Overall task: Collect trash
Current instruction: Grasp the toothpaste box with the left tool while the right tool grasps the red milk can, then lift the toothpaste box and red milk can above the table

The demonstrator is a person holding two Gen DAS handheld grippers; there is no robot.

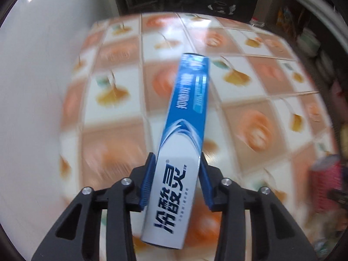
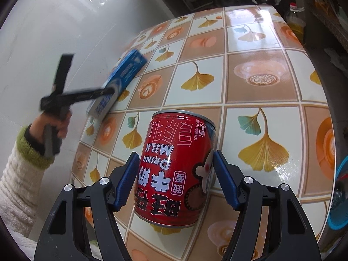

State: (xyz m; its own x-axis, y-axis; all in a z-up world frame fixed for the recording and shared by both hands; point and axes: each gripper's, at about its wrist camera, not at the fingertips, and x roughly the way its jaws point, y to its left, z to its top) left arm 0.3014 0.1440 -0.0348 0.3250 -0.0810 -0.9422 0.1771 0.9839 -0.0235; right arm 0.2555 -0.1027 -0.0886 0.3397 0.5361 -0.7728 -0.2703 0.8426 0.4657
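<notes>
A long blue and white toothpaste box (image 1: 187, 100) runs forward between the blue pads of my left gripper (image 1: 176, 155), which is shut on its near white end. From the right wrist view the same box (image 2: 128, 67) slants over the table's left edge beside the wall, with the left gripper (image 2: 108, 91) clamped across it. A hand in a white sleeve with a green cuff (image 2: 19, 163) holds that gripper. My right gripper (image 2: 176, 153) is shut on a red milk drink can (image 2: 174, 169), a pad against each side, the can tilted above the table.
The table (image 2: 261, 65) wears a glossy cloth of tile squares with ginkgo leaves. A white wall (image 2: 43, 43) runs along its left side. A blue bin rim (image 2: 339, 195) shows at the right edge, a bottle of yellow liquid (image 2: 295, 19) stands beyond the far corner, and something pink (image 1: 326, 174) sits at the right.
</notes>
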